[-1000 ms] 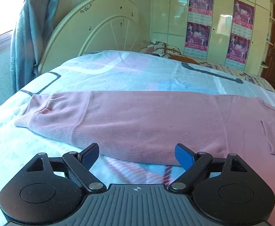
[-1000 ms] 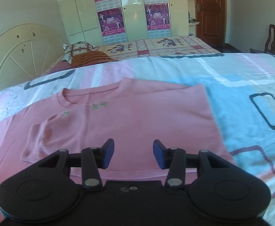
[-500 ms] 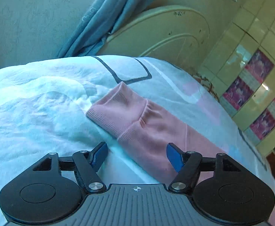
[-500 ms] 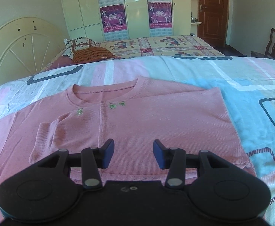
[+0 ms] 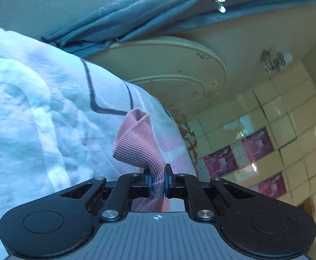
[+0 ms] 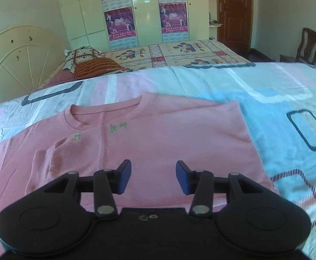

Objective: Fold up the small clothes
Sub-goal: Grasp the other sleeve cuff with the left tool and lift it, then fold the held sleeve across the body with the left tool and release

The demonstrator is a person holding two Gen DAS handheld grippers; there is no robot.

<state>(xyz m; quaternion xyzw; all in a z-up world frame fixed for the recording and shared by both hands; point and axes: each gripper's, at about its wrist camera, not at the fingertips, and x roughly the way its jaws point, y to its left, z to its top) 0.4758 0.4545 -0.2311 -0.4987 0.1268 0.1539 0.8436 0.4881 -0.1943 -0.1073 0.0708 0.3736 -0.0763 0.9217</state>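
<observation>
Pinching that ribbed sleeve cuff (image 5: 136, 149) in your left gripper (image 5: 157, 181) works, floppy knit though, while your right gripper (image 6: 153, 176) gapes empty over the pink sweater (image 6: 168, 134).

A sunlit bedroom with pale cream walls (image 6: 23, 2). A tall cream wardrobe (image 6: 82, 10) stands at twelve o'clock, its doors carrying magenta calendar posters (image 6: 119, 21). A brown panelled wooden door (image 6: 233, 13) is at one o'clock, a dark wooden chair (image 6: 309, 45) at two o'clock. A round cream headboard with spokes (image 6: 17, 60) curves at ten o'clock. A light blue patterned bedspread (image 6: 277, 112) covers the near bed. In the left wrist view, a blue-grey curtain (image 5: 147, 15) hangs under a bright window.
</observation>
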